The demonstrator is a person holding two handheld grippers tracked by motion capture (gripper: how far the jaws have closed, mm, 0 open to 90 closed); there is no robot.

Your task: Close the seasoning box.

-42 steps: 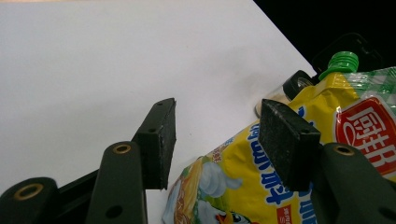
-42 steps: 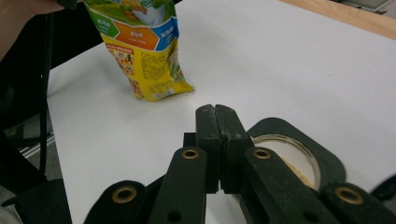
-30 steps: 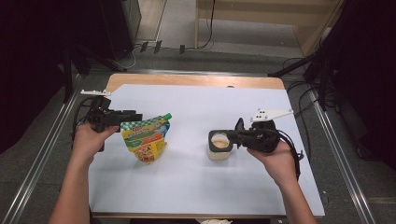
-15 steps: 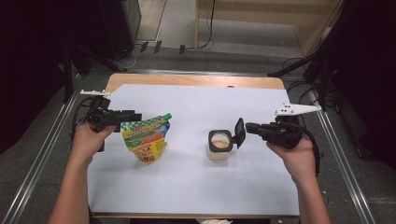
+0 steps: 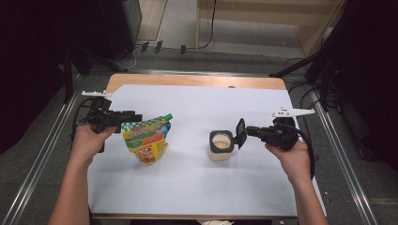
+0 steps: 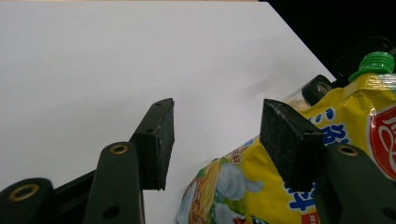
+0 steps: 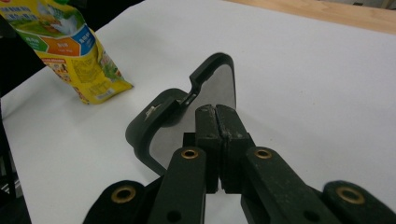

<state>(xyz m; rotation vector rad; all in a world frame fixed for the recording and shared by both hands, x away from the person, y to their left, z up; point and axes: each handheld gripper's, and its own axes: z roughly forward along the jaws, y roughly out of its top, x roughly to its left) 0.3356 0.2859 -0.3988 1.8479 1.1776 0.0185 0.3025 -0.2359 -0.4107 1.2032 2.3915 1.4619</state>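
Lid [image 5: 241, 133] of the small jar [image 5: 221, 146] stood on edge, its flat face upright and turned toward the jar, its long axis running up and down. In the right gripper view the lid [image 7: 187, 112] was a dark rounded frame with a pale inner panel, and the right tongs [image 7: 217, 112] were clenched on its near rim, pads pressed together with almost no gap. Seen from the high view, the right tongs [image 5: 245, 132] pointed level toward the person's left, and the lid sat at their tip, just beside the jar's rim; whether it touched the jar I could not tell. The jar stood open on the white worktop [image 5: 197, 103], pale contents showing, just beyond the tip of the right tongs.

Well apart from it, the yellow spouted pouch [image 5: 145, 138] leaned with its green cap [image 5: 167, 117] up and angled toward the jar, its long axis tilted off upright. The left tongs [image 5: 131, 116] reached level toward the pouch's upper edge. In the left gripper view the left tongs [image 6: 217, 135] stood partly open, released, with a clear gap between the pads; the pouch [image 6: 345, 154] lay against the outer side of one pad [image 6: 289, 140] and below it, not pinched between the two.
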